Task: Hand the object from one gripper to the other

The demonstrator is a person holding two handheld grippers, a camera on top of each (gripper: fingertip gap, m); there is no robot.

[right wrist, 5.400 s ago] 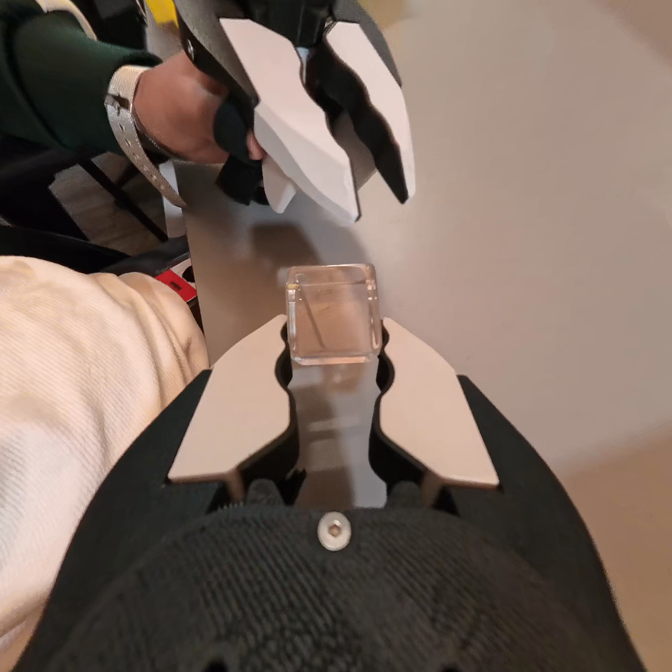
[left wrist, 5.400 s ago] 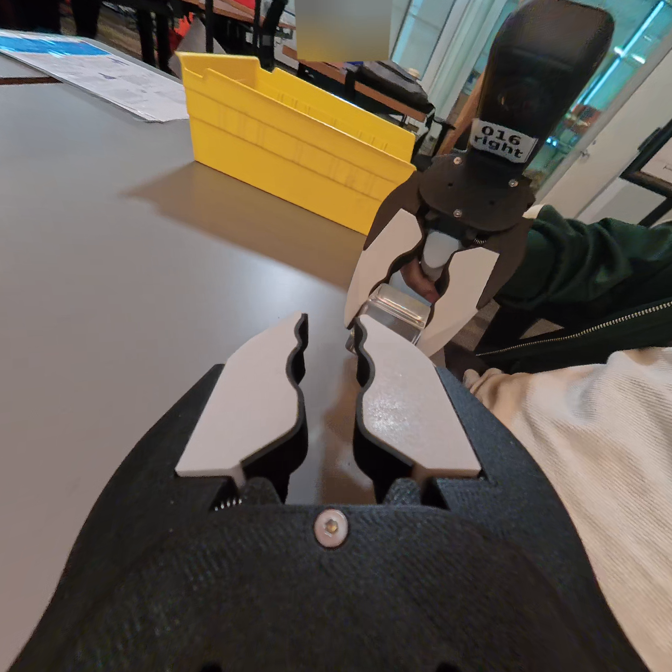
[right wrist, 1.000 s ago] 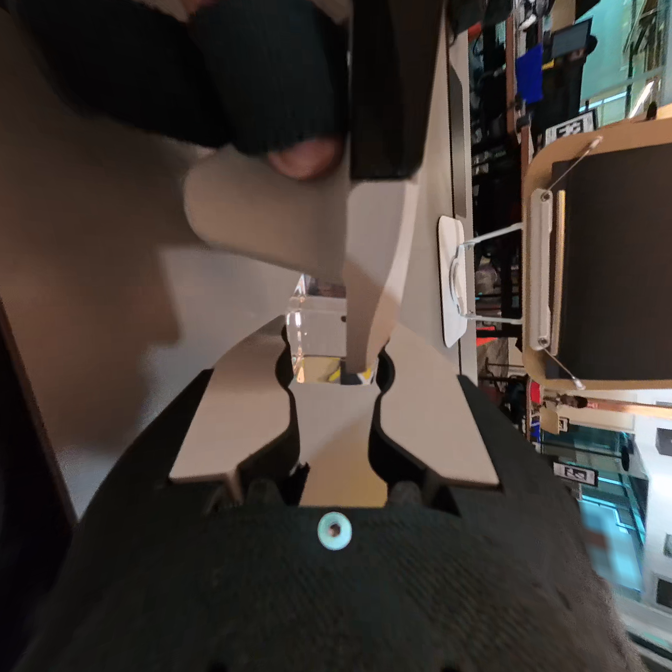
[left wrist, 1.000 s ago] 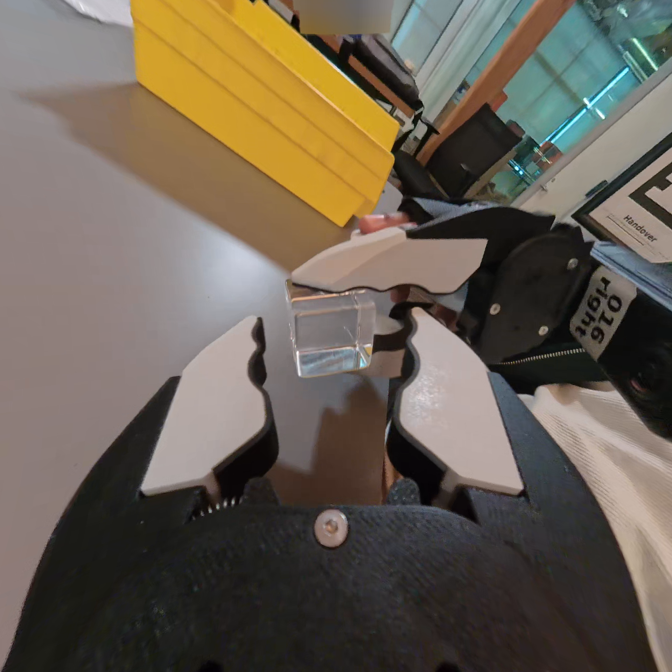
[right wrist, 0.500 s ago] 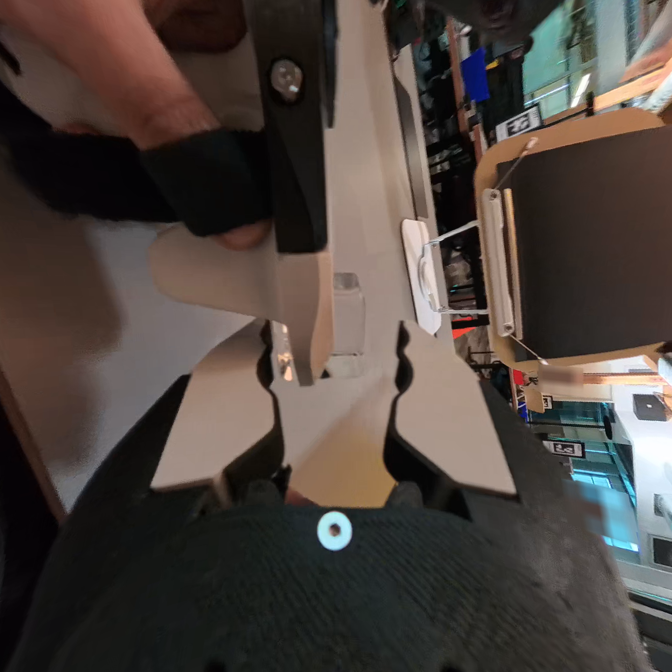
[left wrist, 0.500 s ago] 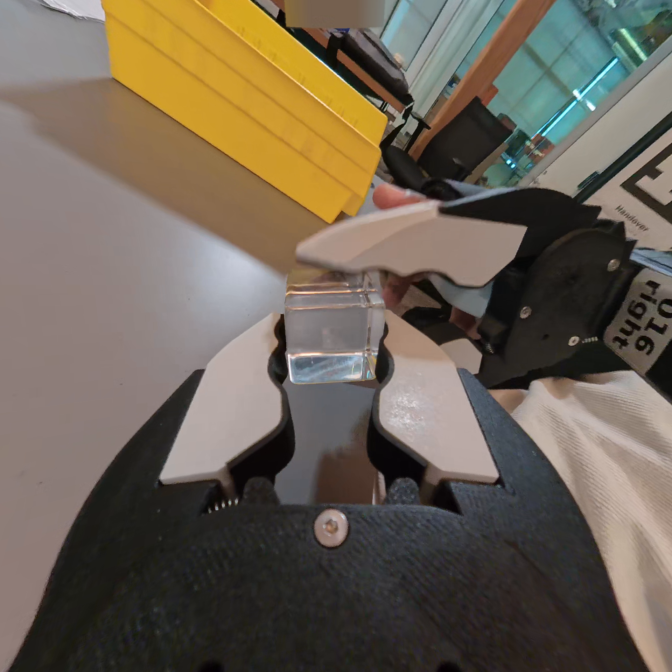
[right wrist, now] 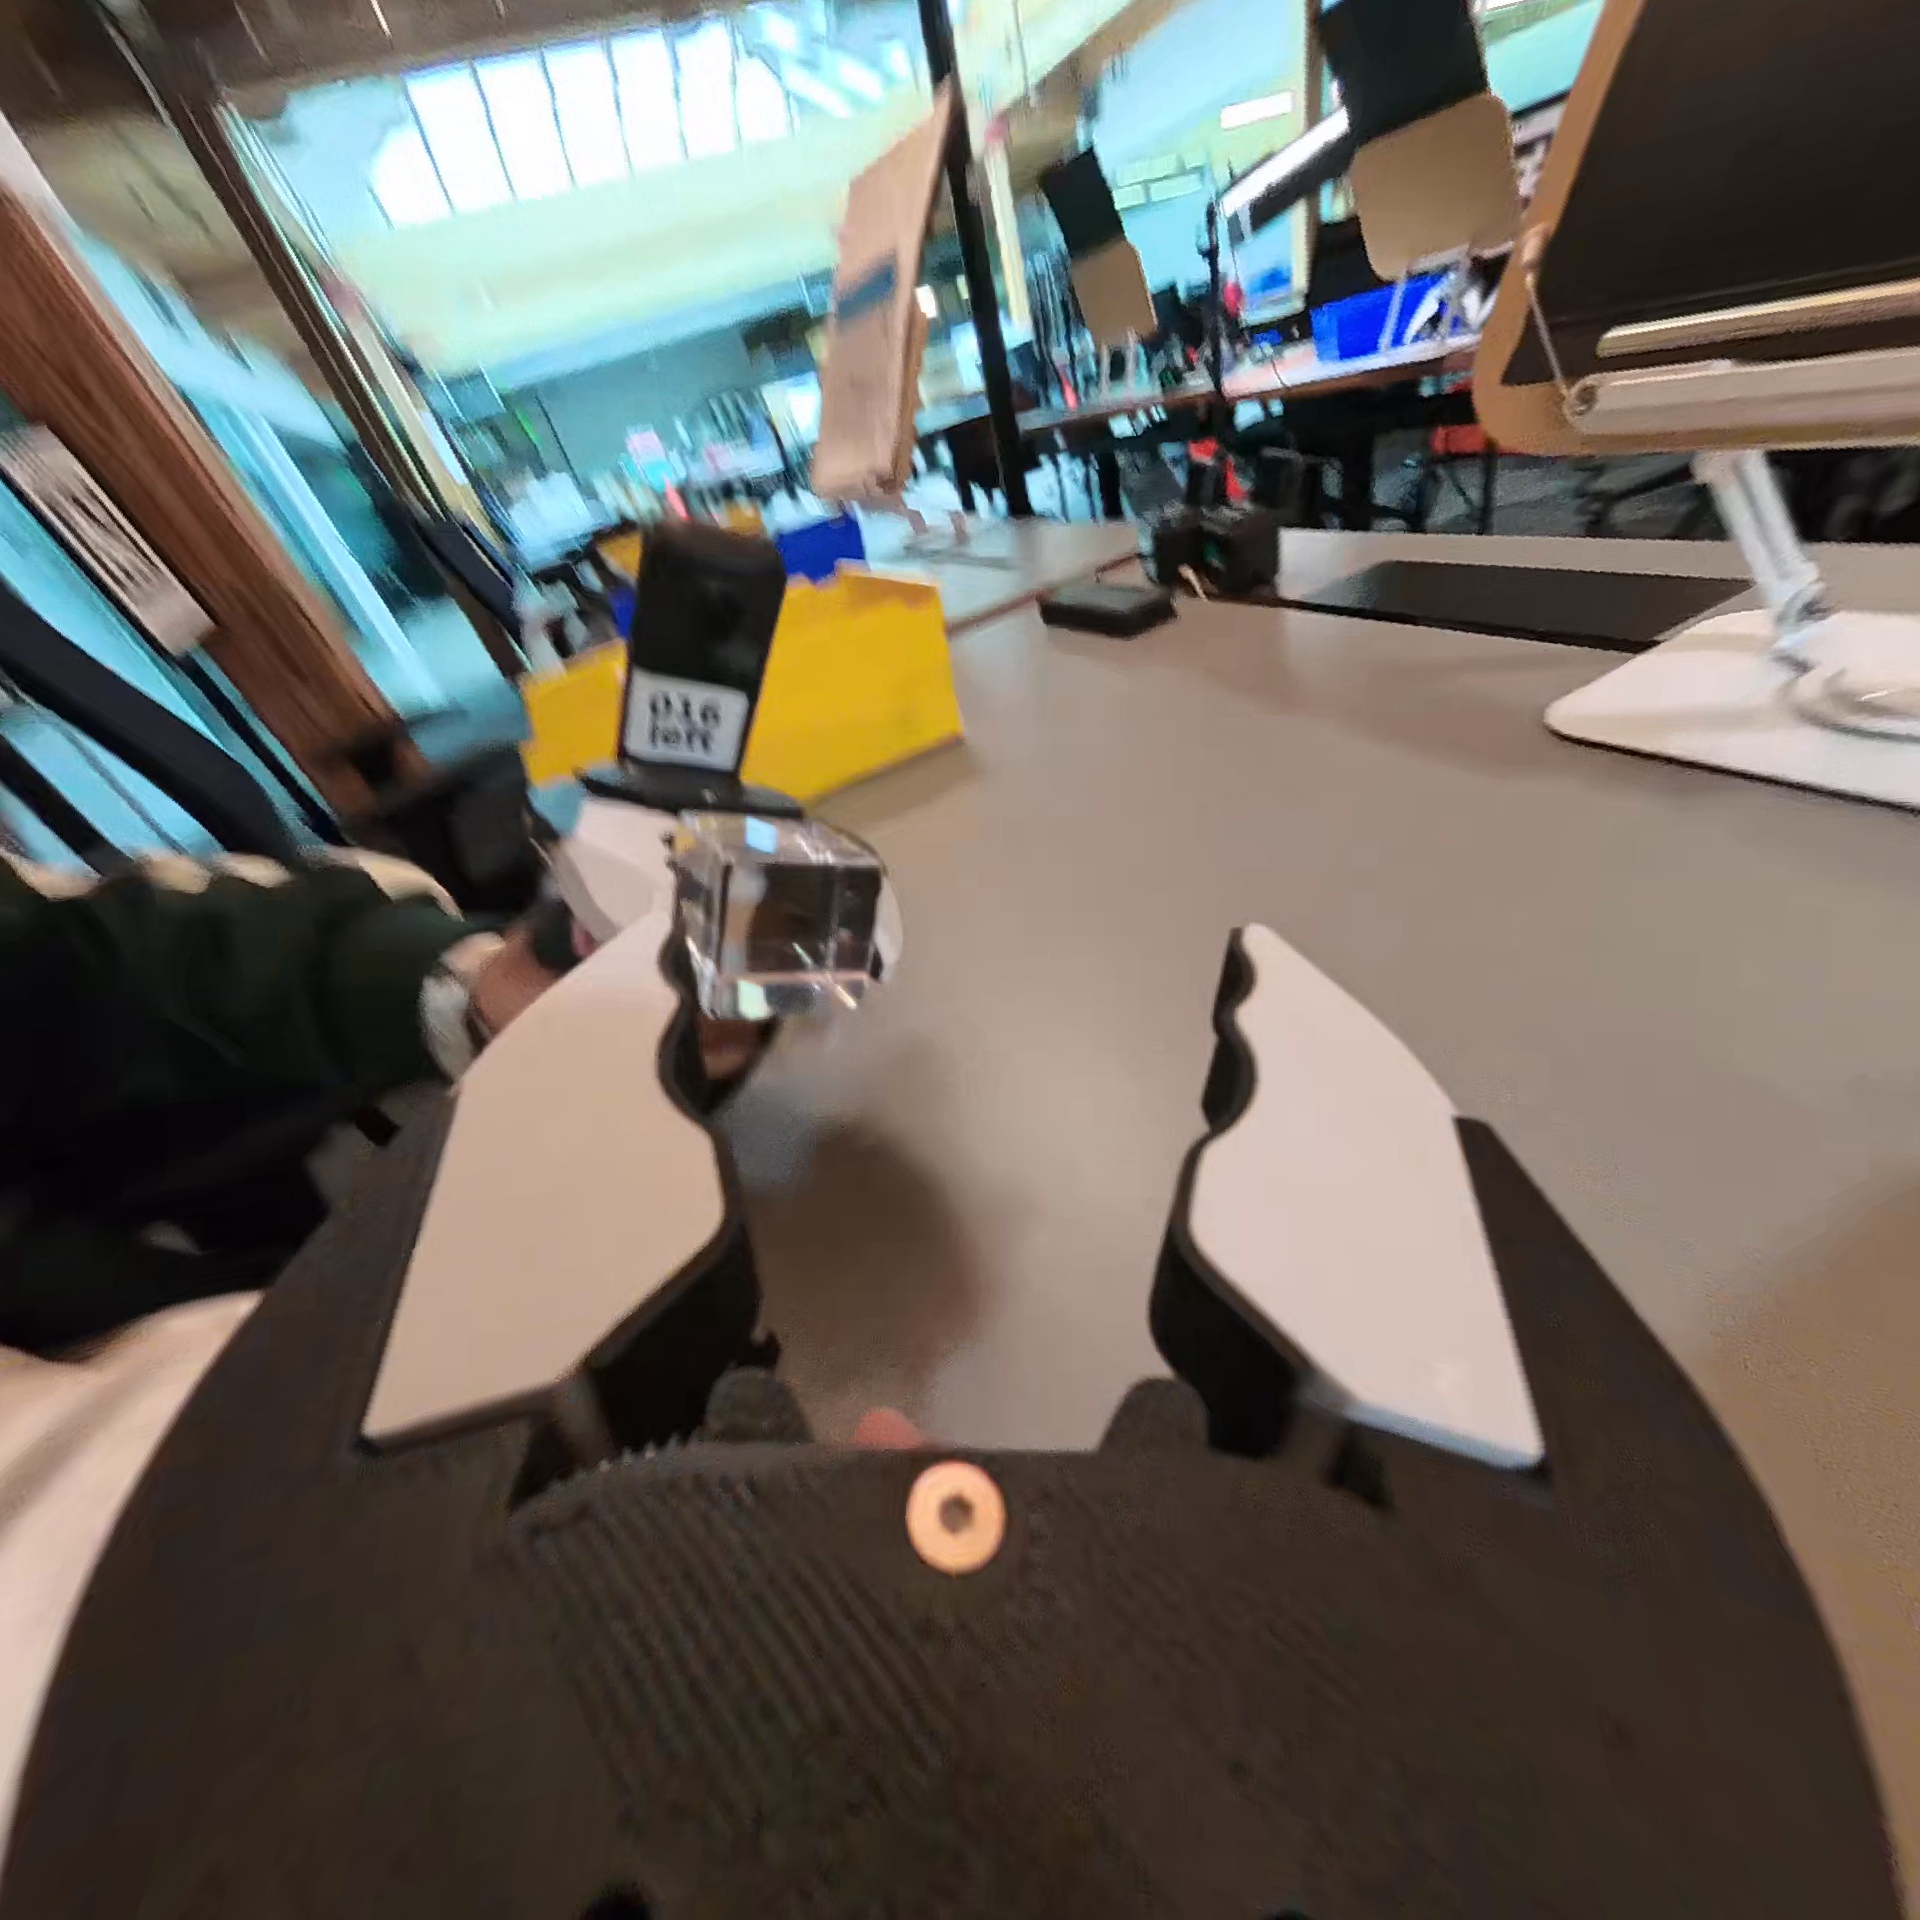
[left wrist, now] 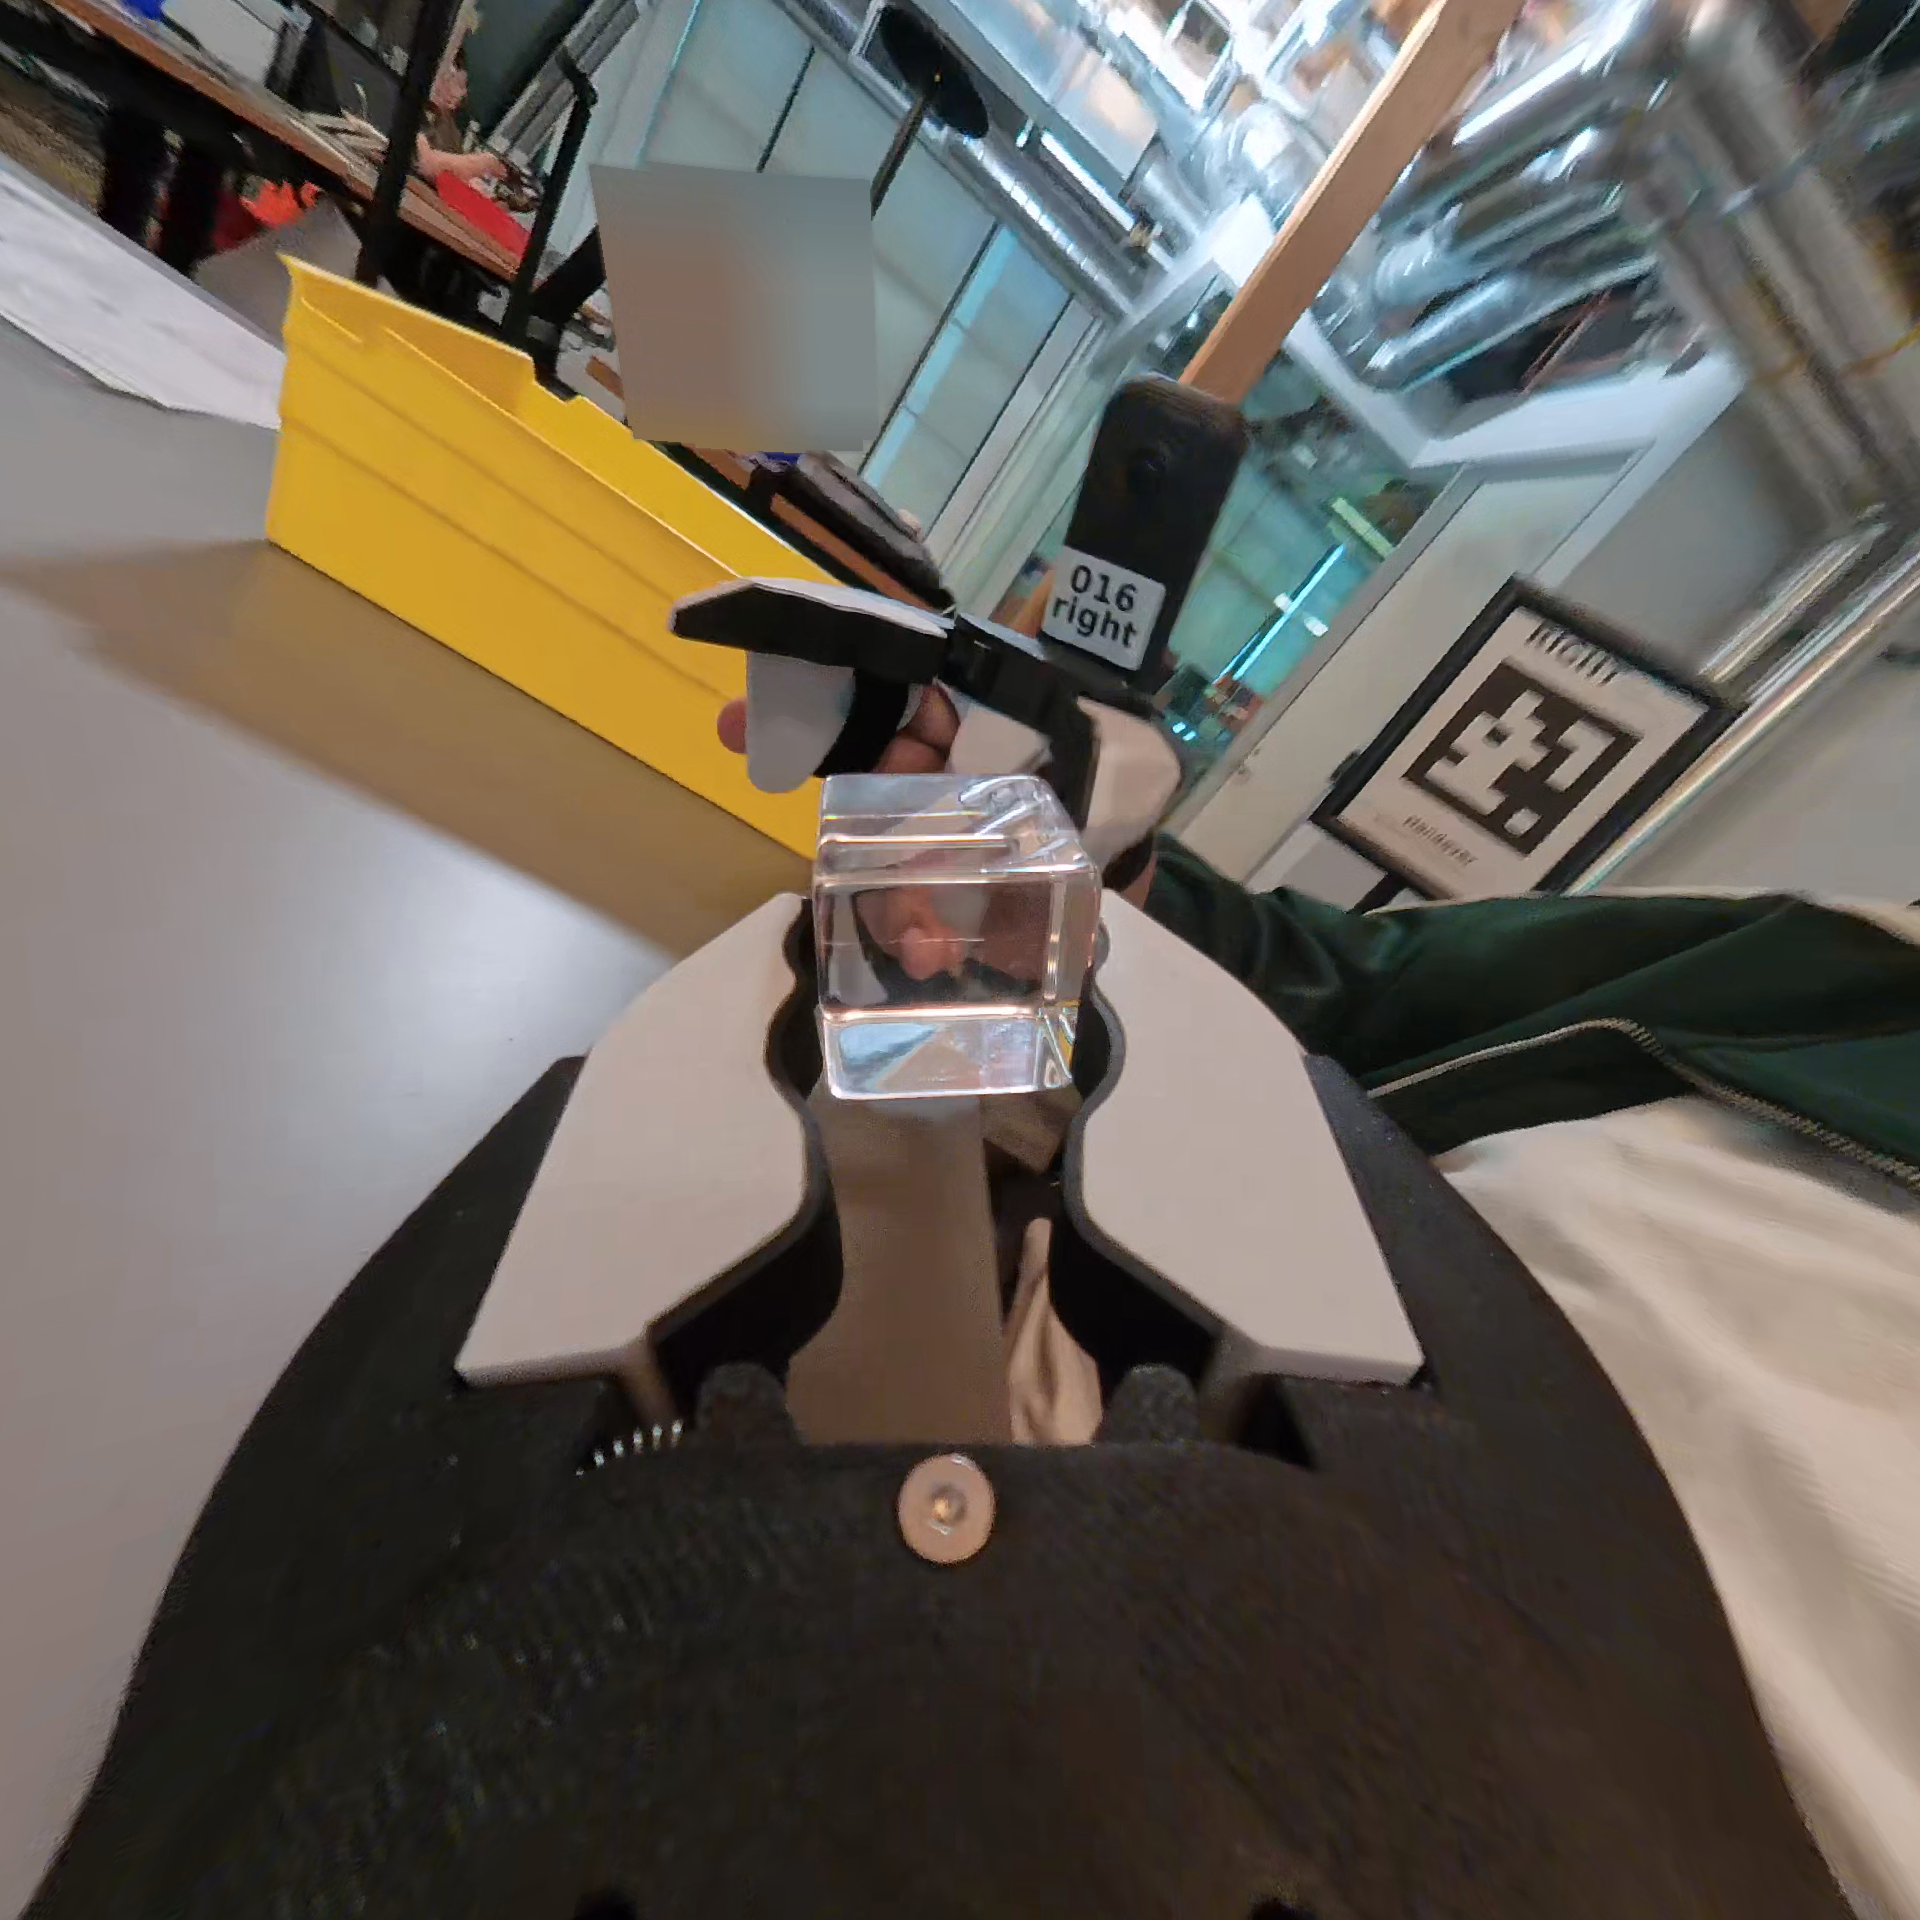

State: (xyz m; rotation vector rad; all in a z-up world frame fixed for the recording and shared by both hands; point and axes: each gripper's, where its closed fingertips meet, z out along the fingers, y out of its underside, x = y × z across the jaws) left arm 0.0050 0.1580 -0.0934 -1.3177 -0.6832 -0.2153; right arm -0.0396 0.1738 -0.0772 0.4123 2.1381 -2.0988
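My left gripper [left wrist: 951,997] is clamped on the clear cube [left wrist: 951,956], holding it between the fingertips above the grey table [left wrist: 260,935]. My right gripper [right wrist: 951,997] is spread wide and empty, with the cube just beside its left finger. I judge the risk is slippage: the smooth block sits only at the tips, so a tilt or bump could drop it.
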